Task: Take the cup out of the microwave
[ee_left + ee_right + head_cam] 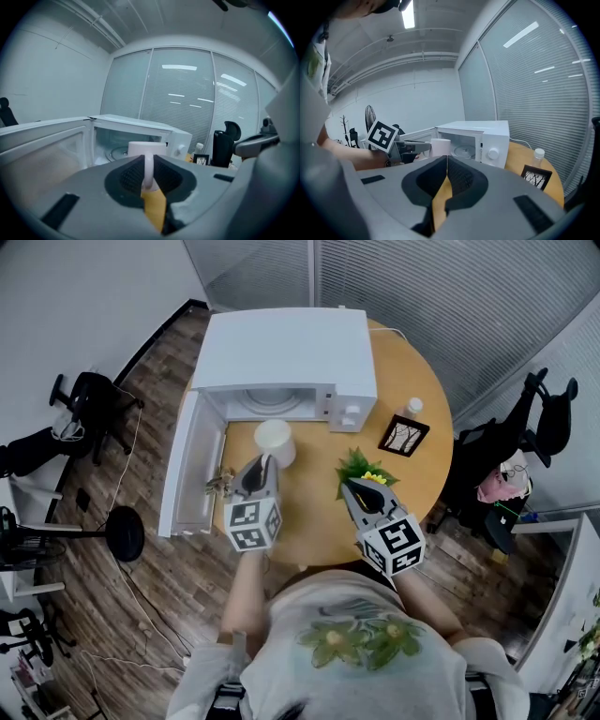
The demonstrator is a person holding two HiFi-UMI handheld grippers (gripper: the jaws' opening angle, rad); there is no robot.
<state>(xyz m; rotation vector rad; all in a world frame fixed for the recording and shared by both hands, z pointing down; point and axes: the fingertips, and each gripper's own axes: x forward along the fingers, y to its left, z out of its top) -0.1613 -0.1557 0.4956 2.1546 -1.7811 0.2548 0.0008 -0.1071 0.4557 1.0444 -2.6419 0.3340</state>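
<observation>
Far left, the door stands wide open, swung out past the rim of the desk. Give it room.

Next along, your left tongs are clamped on the cup. They grip it by the handle, a thin white loop pinched between the pads, and the cup is upright ahead of you. It is out of the microwave, just in front of the open mouth and over the desk. I can't tell whether its base touches the wood.

My read is that the lift-out is nearly done and what's left is a clean set-down. A grip on the handle alone lets the cup swing, so hold the squeeze firm and the wrist level. Carry it slowly towards you and aim for the bare wood in the middle. Set the base flat before you let the tongs part.

Moving right, watch the plant, which crowds that side of the landing spot. Your right tongs hover just beside it, pressed together with nothing between them. Keep them parked there, out of the cup's path.

Further right, the frame and the bottle sit well clear. They're no trouble.
</observation>
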